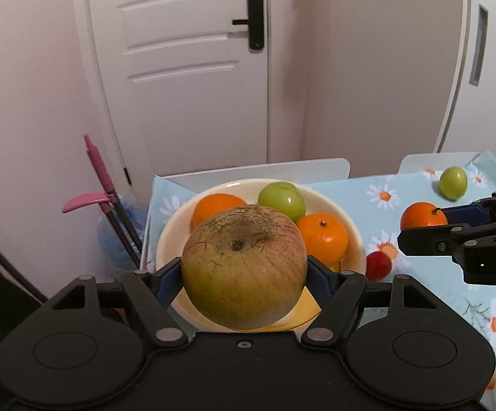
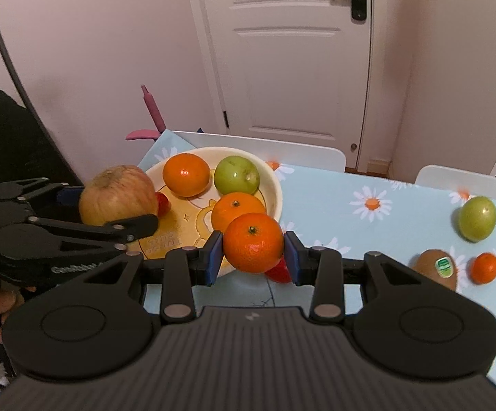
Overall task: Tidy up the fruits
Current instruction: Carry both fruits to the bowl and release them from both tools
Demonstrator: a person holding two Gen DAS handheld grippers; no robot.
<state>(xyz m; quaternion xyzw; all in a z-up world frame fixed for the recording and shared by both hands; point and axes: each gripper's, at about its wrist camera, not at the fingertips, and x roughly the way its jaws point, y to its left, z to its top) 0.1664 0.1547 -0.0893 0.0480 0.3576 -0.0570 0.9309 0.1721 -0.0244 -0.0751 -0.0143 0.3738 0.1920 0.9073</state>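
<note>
Left hand-held gripper clamps the apple, stem pit facing up, over the bowl. Right hand-held gripper, angled down, pinches an orange by the bowl's rim, stem up.

Glossy ceramic bowl, rough-skinned apple, glossy printed tablecloth.

Pale pink walls, white panelled door, white chair backs behind daisy-print tablecloth.

home, panelled door, daisy tablecloth
</note>
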